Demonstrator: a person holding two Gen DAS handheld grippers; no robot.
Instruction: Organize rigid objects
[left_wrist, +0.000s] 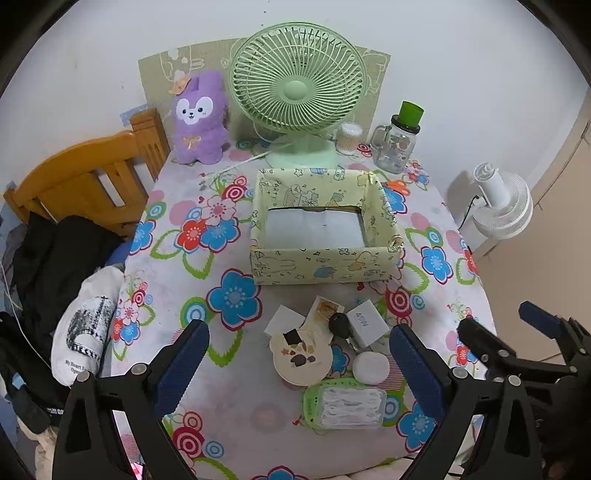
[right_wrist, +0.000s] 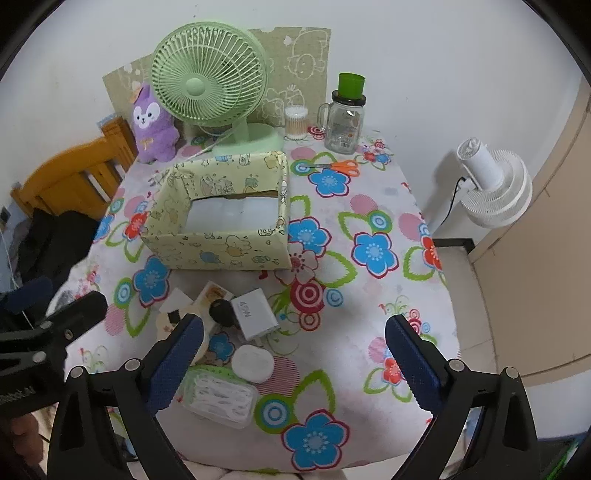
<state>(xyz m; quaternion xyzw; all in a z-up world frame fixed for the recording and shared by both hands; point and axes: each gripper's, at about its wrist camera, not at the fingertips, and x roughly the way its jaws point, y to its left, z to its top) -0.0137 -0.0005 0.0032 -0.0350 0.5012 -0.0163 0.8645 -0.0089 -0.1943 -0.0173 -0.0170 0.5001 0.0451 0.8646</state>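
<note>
A pale yellow patterned box (left_wrist: 321, 264) (right_wrist: 218, 254) stands open on the floral table, with only a white liner inside. In front of it lies a cluster: a white charger block (left_wrist: 365, 321) (right_wrist: 253, 312), a black round object (left_wrist: 340, 325) (right_wrist: 221, 310), a round bear-shaped tin (left_wrist: 301, 358), a white round case (left_wrist: 370, 367) (right_wrist: 253, 363), a green-rimmed clear case (left_wrist: 345, 404) (right_wrist: 219, 397) and small cards (left_wrist: 282, 319). My left gripper (left_wrist: 299, 354) is open and empty above the cluster. My right gripper (right_wrist: 293, 350) is open and empty, to the right of the cluster.
A green desk fan (left_wrist: 297, 88), a purple plush (left_wrist: 199, 118), a cotton-swab jar (left_wrist: 349, 138) and a glass mug jar (left_wrist: 397, 142) stand at the table's back. Orange scissors (right_wrist: 343, 166) lie back right. A wooden chair (left_wrist: 85, 177) stands left, a white fan (right_wrist: 491, 184) right.
</note>
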